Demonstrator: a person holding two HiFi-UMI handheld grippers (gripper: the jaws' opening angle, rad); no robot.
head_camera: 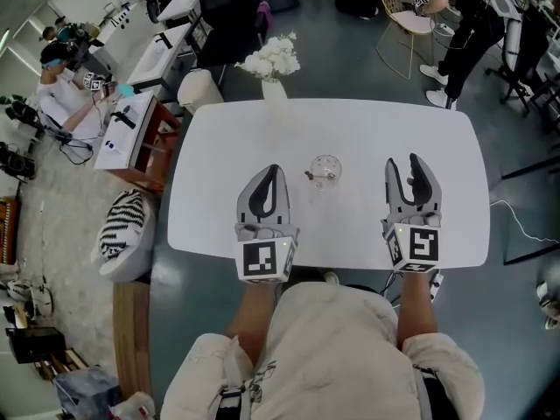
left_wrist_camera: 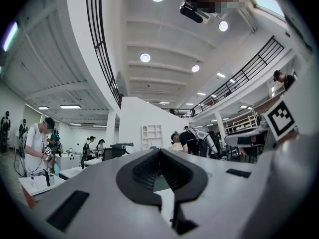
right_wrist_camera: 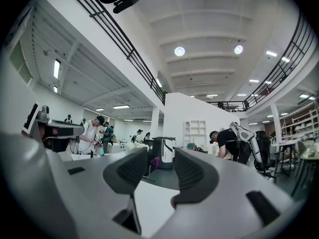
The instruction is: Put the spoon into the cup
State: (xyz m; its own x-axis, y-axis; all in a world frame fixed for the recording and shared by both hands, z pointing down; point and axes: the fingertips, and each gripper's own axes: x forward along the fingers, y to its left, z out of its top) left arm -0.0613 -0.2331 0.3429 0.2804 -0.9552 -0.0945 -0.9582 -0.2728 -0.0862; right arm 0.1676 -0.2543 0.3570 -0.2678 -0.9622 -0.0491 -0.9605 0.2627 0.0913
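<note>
A small clear glass cup (head_camera: 325, 171) stands in the middle of the white table (head_camera: 227, 138). A thin dark spoon (head_camera: 311, 176) appears to rest in it, its handle poking over the left rim. My left gripper (head_camera: 274, 170) hovers just left of the cup, and its tips meet with nothing between them (left_wrist_camera: 159, 152). To the right of the cup, well apart from it, my right gripper (head_camera: 403, 162) is open and empty (right_wrist_camera: 160, 158). Both gripper views look level across the room, so neither shows the cup.
A white vase of white flowers (head_camera: 273, 64) stands at the table's far edge. A zebra-patterned stool (head_camera: 122, 223) and a wooden side table (head_camera: 144, 147) sit to the left of the table. People work at desks beyond.
</note>
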